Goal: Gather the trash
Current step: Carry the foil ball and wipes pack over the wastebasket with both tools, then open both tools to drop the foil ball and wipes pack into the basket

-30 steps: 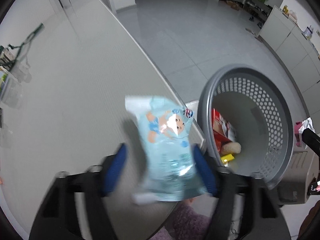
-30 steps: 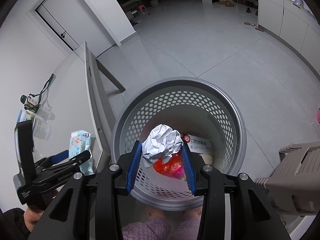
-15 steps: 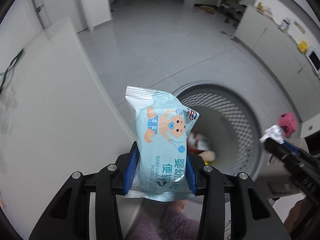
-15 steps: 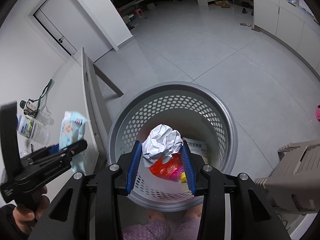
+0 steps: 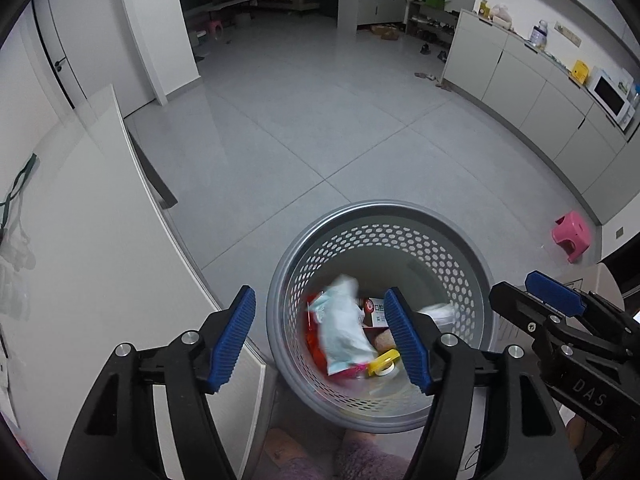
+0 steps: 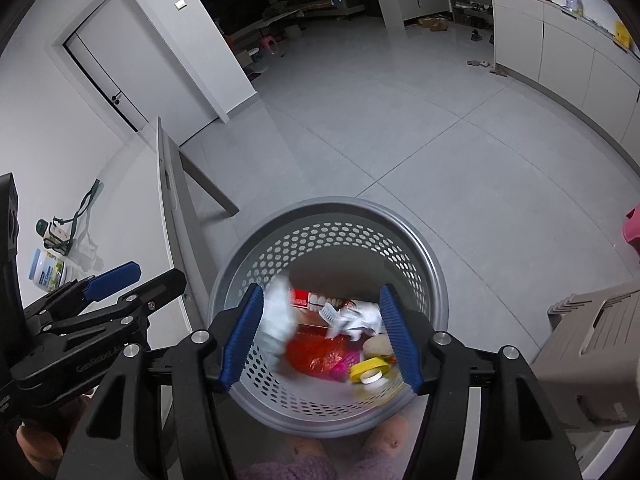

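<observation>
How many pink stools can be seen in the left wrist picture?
2. One pink stool stands at the right, near the cabinets. The other pink stool stands far back, near the dark doorway. More may be hidden.

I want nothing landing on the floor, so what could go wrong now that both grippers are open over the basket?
The wipes pack is blurred mid-fall near the basket wall; it may catch on the rim. The crumpled paper looks light and could bounce. The basket stands hard against the table edge, so a nudge from the left gripper might tip it.
</observation>
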### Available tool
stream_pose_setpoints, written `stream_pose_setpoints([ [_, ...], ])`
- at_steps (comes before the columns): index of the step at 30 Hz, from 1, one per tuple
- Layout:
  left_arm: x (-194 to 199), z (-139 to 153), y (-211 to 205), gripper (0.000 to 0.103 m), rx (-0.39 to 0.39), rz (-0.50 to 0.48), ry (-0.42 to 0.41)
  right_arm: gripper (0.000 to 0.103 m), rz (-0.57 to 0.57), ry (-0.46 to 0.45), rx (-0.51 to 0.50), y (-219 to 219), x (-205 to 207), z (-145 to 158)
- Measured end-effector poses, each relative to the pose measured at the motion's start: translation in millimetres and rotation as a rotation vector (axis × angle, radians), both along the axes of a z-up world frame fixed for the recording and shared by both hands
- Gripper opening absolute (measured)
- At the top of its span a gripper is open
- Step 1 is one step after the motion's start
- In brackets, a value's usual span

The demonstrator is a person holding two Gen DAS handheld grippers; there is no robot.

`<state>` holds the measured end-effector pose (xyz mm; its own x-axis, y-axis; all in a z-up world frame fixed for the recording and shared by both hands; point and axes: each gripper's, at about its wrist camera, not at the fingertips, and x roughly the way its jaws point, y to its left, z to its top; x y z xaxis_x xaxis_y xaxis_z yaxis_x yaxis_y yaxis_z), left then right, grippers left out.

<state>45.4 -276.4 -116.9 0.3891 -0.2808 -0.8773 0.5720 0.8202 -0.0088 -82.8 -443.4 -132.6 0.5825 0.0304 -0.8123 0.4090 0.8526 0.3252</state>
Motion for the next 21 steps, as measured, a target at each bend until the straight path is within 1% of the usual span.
stream_pose_setpoints([
  [6,-0.1,1.0,1.8,0.068,0.003,0.002,-0.001,0.058,-0.014,-0.001,-0.002,0.0,-3.5,5.4],
  [12,1.8,8.7,5.5,0.071,-0.002,0.001,-0.005,0.058,-0.028,0.002,-0.010,-1.1,-10.6,11.5],
  [14,2.2,12.9,6.6,0.073,-0.003,-0.002,-0.012,0.059,-0.033,0.002,-0.014,-1.5,-13.4,14.5],
  [21,-3.0,25.4,4.6,0.077,-0.008,-0.018,-0.034,0.060,-0.050,-0.004,-0.028,1.0,-19.9,23.1],
])
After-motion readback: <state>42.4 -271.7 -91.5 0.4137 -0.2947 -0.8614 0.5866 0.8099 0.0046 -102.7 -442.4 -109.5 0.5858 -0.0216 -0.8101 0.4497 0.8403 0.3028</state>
